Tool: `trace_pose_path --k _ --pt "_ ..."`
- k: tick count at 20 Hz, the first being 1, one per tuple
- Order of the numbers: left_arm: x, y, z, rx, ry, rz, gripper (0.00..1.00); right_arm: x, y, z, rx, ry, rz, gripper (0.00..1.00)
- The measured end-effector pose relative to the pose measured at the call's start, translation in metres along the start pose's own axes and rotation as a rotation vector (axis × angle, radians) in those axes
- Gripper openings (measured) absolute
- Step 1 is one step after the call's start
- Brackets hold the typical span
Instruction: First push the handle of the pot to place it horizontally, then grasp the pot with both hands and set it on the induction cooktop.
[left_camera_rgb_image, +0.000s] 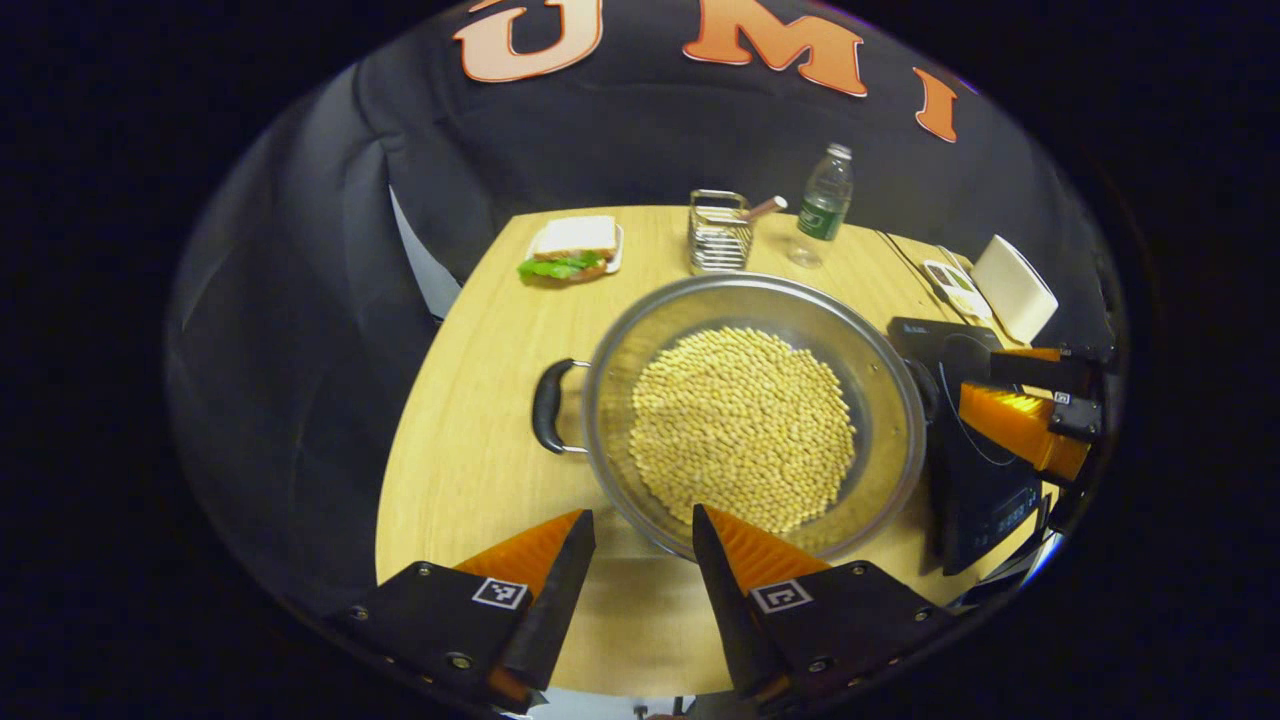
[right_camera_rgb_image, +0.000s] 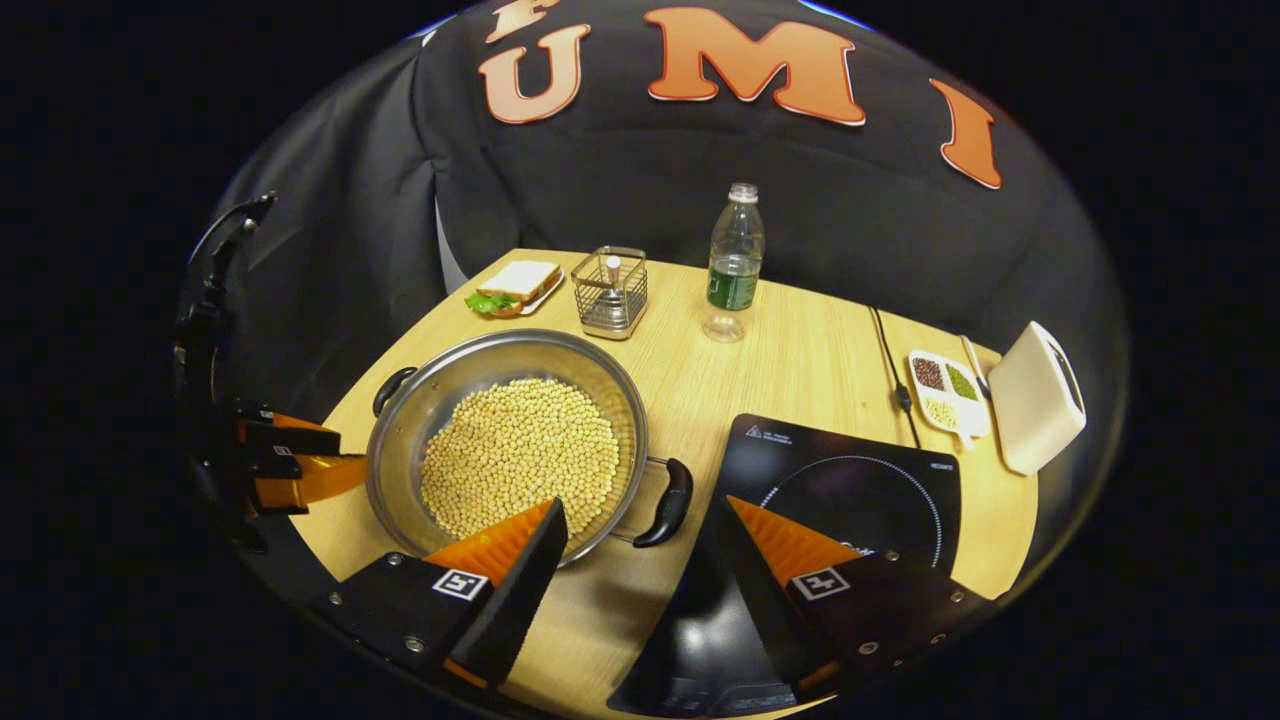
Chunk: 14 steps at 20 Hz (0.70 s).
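Steel pot (left_camera_rgb_image: 750, 420): far handle hidden by rim; both hand-held grippers (left_camera_rgb_image: 643, 530) (right_camera_rgb_image: 645, 520) open, empty.

Wall (right_camera_rgb_image: 330, 250): black cloth, draped in folds, closing in far side and left.
Table (right_camera_rgb_image: 800, 360): pale wood grain, rounded far corners.
Gap (left_camera_rgb_image: 425, 275): pale strip between cloth folds, far left of table.
Light: dim, glare on tabletop.

Silver pot (left_camera_rgb_image: 880, 400), black handles (left_camera_rgb_image: 548, 407), tan beans (left_camera_rgb_image: 740, 425); black cooktop (right_camera_rgb_image: 850, 480); light wood table (left_camera_rgb_image: 480, 440)
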<state>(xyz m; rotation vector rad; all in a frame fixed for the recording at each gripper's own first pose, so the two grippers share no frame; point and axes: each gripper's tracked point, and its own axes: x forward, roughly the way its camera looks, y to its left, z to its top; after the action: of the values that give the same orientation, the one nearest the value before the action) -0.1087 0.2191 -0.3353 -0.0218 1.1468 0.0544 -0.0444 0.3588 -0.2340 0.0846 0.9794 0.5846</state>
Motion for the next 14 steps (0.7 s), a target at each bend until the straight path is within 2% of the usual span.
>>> trace_pose_path --k 7,14 --pt "0.043 0.033 0.031 0.015 -0.039 0.029 0.66 0.048 0.002 -0.013 0.094 0.109 -0.057 0.94" --pt "0.082 0.027 0.032 0.009 -0.016 -0.040 0.67 0.074 0.002 -0.029 0.120 0.189 -0.083 0.92"
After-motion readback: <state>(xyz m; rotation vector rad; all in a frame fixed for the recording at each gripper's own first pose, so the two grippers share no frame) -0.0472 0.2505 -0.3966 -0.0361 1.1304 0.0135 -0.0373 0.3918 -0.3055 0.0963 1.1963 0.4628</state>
